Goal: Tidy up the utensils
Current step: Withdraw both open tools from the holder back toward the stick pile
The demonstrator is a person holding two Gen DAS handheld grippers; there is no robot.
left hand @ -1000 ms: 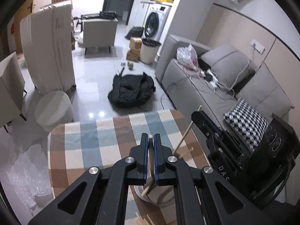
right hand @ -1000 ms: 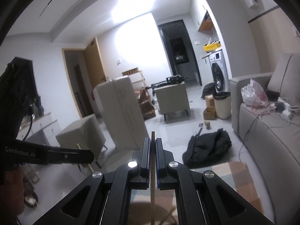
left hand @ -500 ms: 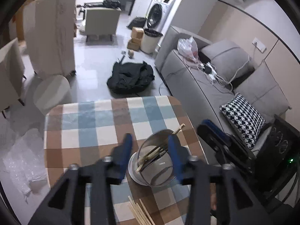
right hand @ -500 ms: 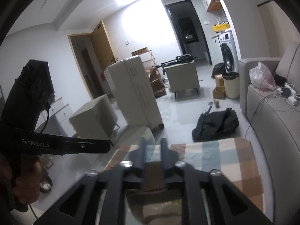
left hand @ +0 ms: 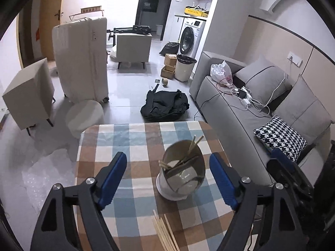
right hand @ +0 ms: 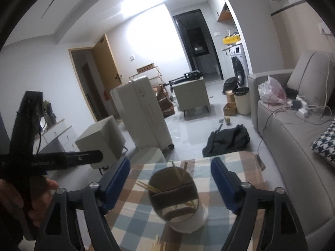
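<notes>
A checked cloth (left hand: 134, 146) covers the table in a cluttered living room, grey sofa (left hand: 240, 108) at two o'clock, black bag (left hand: 165, 104) on the floor at twelve. The utensil holder (left hand: 180, 173) stands mid-table with chopsticks (left hand: 188, 154) inside; loose chopsticks (left hand: 165, 232) lie at six o'clock. My left gripper (left hand: 167, 173) and right gripper (right hand: 170, 179) have just been opening; both now gape wide and empty, each having clamped a chopstick a second ago.

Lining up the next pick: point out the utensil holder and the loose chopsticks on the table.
utensil holder (left hand: 167, 190), left wrist view, its white outer wall.
loose chopsticks (left hand: 165, 233), left wrist view, middle of the bundle.
</notes>
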